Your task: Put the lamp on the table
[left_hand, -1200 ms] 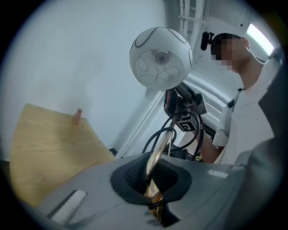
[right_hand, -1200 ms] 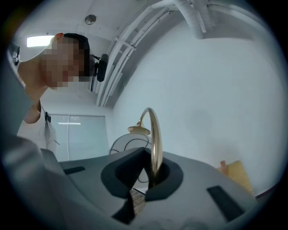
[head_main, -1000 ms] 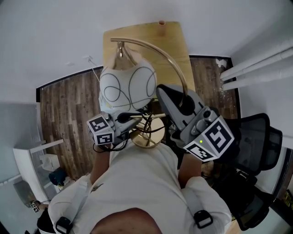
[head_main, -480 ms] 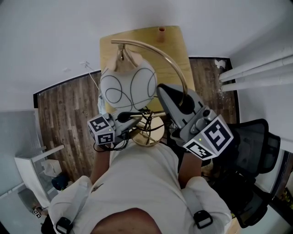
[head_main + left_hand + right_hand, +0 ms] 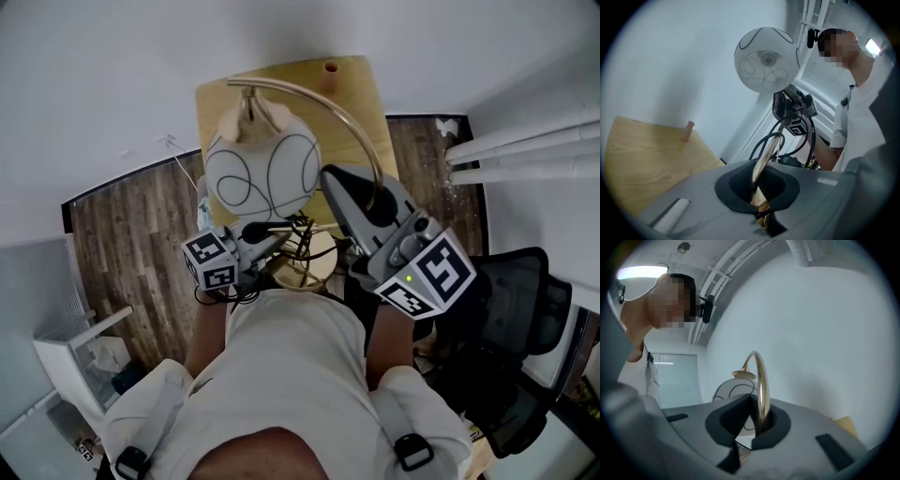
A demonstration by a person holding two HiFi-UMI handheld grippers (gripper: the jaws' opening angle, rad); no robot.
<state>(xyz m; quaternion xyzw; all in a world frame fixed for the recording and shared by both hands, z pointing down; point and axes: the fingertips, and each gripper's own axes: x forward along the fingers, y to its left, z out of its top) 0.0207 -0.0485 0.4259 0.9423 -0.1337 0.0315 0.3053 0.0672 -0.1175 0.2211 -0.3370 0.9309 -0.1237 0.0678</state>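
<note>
The brass arc lamp (image 5: pixel 262 173) is held near the wooden table (image 5: pixel 352 98), its stem clamped near the base by the left gripper (image 5: pixel 761 208) and higher by the right gripper (image 5: pixel 757 425).

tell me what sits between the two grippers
In the head view, the brass base and black cord of the lamp sit between the left gripper and right gripper, both shut on its stem.
</note>
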